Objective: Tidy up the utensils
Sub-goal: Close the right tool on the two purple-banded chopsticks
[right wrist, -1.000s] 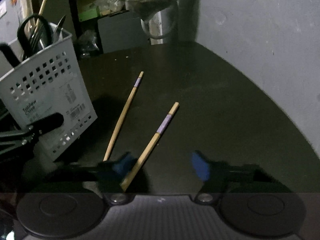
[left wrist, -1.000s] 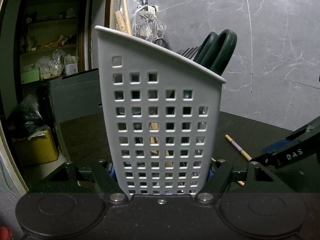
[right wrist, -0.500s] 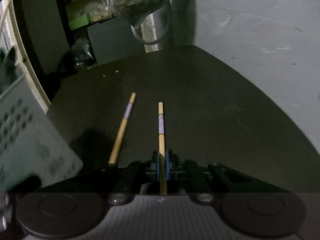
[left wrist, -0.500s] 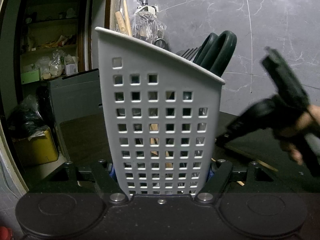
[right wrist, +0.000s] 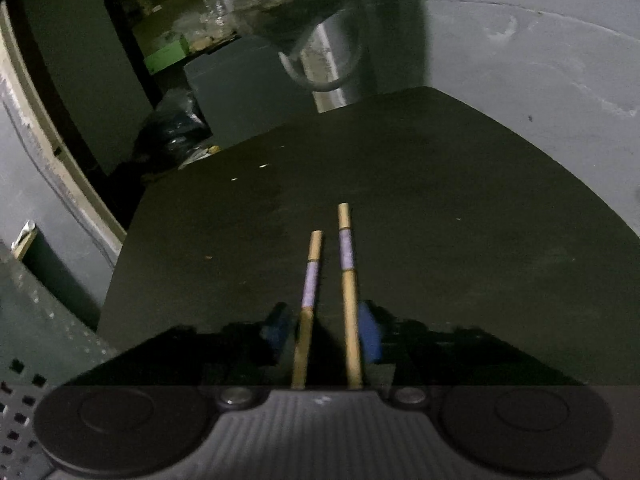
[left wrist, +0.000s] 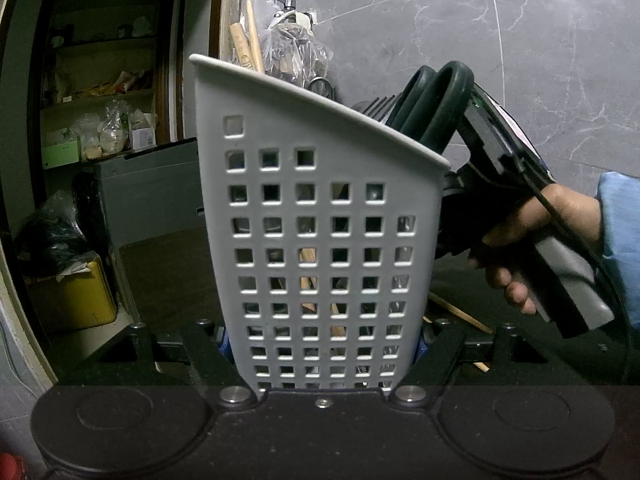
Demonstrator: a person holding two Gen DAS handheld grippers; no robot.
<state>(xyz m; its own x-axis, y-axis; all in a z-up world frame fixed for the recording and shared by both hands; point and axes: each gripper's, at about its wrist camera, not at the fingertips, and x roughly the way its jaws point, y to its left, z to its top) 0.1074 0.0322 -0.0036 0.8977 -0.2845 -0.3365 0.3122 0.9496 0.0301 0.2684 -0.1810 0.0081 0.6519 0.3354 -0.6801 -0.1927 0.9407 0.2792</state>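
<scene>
The left gripper clamps the white utensil basket on the dark table. The right gripper, its jaws just opened wider, straddles two chopsticks loosely; closing unevenly could catch only one.

White perforated utensil holder clamped between left gripper fingers, upright on dark counter; scissor handles poking out; right hand gripping handheld tool beside.
</scene>
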